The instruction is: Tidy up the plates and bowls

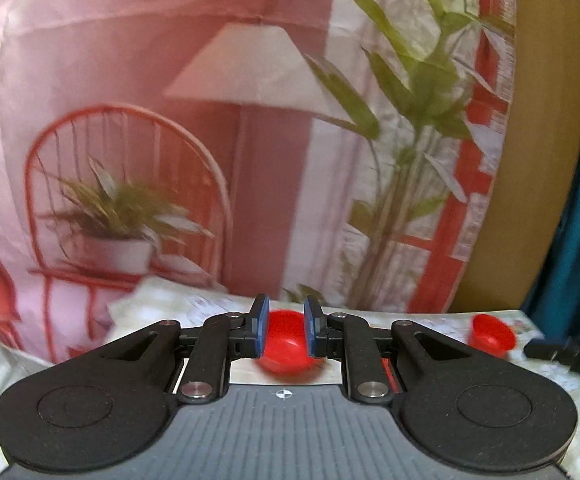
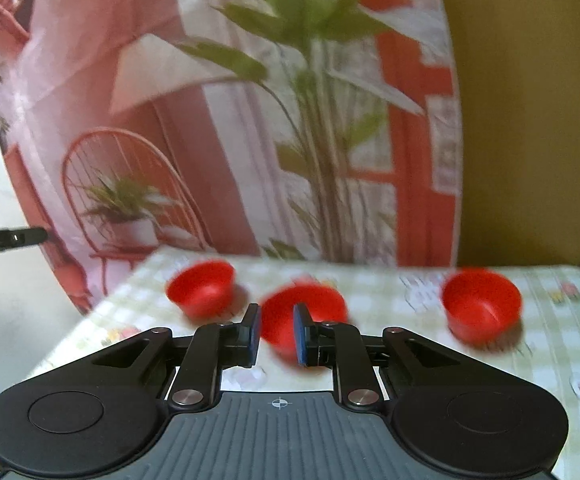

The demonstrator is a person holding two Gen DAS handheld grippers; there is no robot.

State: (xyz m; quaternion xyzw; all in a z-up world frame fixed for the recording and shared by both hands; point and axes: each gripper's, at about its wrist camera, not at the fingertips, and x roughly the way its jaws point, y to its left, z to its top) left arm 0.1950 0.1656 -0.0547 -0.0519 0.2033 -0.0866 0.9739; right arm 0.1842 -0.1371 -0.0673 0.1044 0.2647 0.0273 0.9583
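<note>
Left wrist view: the left gripper (image 1: 286,330) has its blue pads apart, released, with a red bowl (image 1: 286,346) seen between them on the checked tablecloth (image 1: 442,322) — whether the pads touch it I cannot tell. A second red bowl (image 1: 492,336) sits well to the right.

Right wrist view: the right gripper (image 2: 276,336) is parted too, gripping nothing; the middle bowl (image 2: 310,304) lies behind its fingers (blurred). A left bowl (image 2: 202,288) and a right bowl (image 2: 480,306) flank it.
</note>
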